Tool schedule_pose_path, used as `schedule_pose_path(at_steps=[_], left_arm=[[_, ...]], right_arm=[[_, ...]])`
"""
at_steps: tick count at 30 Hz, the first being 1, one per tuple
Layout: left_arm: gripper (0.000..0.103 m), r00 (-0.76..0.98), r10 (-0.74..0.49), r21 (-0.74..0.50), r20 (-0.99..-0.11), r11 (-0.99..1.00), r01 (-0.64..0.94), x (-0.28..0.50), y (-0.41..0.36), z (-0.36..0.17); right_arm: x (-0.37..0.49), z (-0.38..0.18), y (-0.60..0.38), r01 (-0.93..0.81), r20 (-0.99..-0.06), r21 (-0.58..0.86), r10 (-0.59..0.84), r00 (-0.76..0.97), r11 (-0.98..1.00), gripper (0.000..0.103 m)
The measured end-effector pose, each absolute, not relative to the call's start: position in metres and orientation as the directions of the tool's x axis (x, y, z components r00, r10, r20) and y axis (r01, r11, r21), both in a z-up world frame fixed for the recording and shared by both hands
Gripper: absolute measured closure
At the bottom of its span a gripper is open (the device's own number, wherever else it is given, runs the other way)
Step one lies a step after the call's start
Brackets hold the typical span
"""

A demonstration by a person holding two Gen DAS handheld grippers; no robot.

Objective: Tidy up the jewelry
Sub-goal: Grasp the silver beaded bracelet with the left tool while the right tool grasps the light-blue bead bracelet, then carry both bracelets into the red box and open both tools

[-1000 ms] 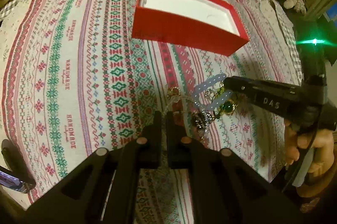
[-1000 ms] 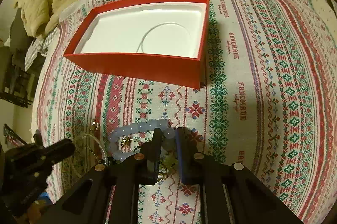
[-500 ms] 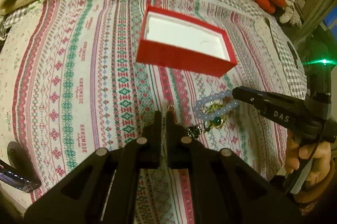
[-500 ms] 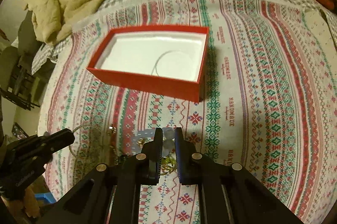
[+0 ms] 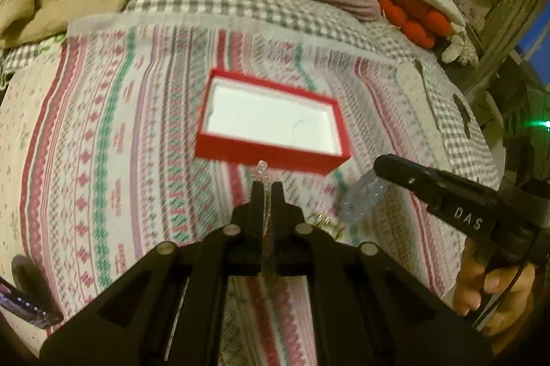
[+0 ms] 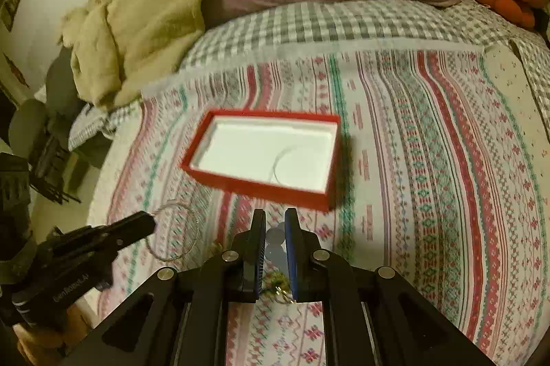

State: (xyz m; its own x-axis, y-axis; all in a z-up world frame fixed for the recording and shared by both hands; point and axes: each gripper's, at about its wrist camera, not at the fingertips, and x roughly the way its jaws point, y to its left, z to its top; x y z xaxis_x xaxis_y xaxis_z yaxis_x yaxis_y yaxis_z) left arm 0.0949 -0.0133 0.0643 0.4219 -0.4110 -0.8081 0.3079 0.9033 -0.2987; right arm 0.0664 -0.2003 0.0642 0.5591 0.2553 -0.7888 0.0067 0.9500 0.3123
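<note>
The left gripper point(image 5: 265, 190) points steeply downward, its jaws pressed almost together on a thin clear bangle point(image 6: 173, 233) that hangs from the tips; seen from the other side, its black body point(image 6: 79, 249) reaches in from the left, a bit of the hand showing beneath; the right gripper point(image 6: 275, 228) tilts down likewise, jaws nearly closed on a pale blue beaded bracelet point(image 5: 362, 199); the right hand point(image 5: 495, 294) wraps the handle, fingers curled around the trigger.
</note>
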Motion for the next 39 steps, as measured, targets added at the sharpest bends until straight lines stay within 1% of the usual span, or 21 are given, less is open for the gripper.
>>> schedule_pose_path(at_steps=[5,11,16,18,19,25,30,33,35,36,37,38,39], left_arm=[[0.098,0.428,-0.431,-0.305,-0.795,0.892,0.333,0.118,-0.032,0.073],[0.098,0.409,-0.505,-0.385,-0.760,0.857,0.342,0.155,-0.049,0.074],[0.098,0.390,-0.531,-0.429,-0.752,0.844,0.321,0.184,-0.051,0.054],[0.098,0.392,-0.512,-0.419,-0.765,0.857,0.300,0.191,-0.046,0.042],[0.098,0.394,-0.496,-0.408,-0.774,0.866,0.289,0.194,-0.043,0.036],[0.098,0.411,-0.419,-0.334,-0.809,0.905,0.264,0.200,-0.027,0.017],[0.098,0.430,-0.378,-0.276,-0.820,0.919,0.281,0.198,-0.023,0.010],[0.098,0.436,-0.368,-0.256,-0.821,0.921,0.295,0.197,-0.024,0.010],[0.088,0.435,-0.358,-0.243,-0.826,0.923,0.297,0.196,-0.026,0.010],[0.079,0.435,-0.352,-0.235,-0.829,0.925,0.299,0.196,-0.028,0.011],[0.073,0.438,-0.345,-0.227,-0.830,0.926,0.301,0.194,-0.029,0.013],[0.071,0.443,-0.338,-0.216,-0.831,0.928,0.303,0.193,-0.030,0.014],[0.067,0.446,-0.331,-0.206,-0.832,0.930,0.305,0.191,-0.030,0.016]], right_arm=[[0.073,0.076,-0.206,0.020,-0.758,0.338,0.260,0.598,0.941,0.092],[0.083,0.088,-0.220,0.045,-0.721,0.346,0.235,0.651,0.937,0.092],[0.096,0.091,-0.235,0.080,-0.704,0.344,0.200,0.681,0.936,0.092],[0.102,0.090,-0.237,0.087,-0.701,0.347,0.196,0.686,0.934,0.092],[0.105,0.089,-0.237,0.088,-0.700,0.347,0.196,0.686,0.934,0.095],[0.120,0.091,-0.215,0.025,-0.673,0.353,0.235,0.701,0.935,0.095],[0.130,0.090,-0.198,-0.022,-0.668,0.338,0.256,0.699,0.941,0.095],[0.133,0.082,-0.205,0.004,-0.682,0.352,0.253,0.687,0.936,0.095],[0.134,0.076,-0.211,0.030,-0.696,0.362,0.249,0.674,0.932,0.094],[0.134,0.074,-0.212,0.036,-0.700,0.366,0.249,0.669,0.930,0.093],[0.134,0.072,-0.213,0.045,-0.707,0.368,0.249,0.662,0.929,0.087],[0.134,0.071,-0.214,0.050,-0.711,0.366,0.245,0.659,0.929,0.085],[0.133,0.071,-0.215,0.053,-0.716,0.361,0.241,0.655,0.931,0.085]])
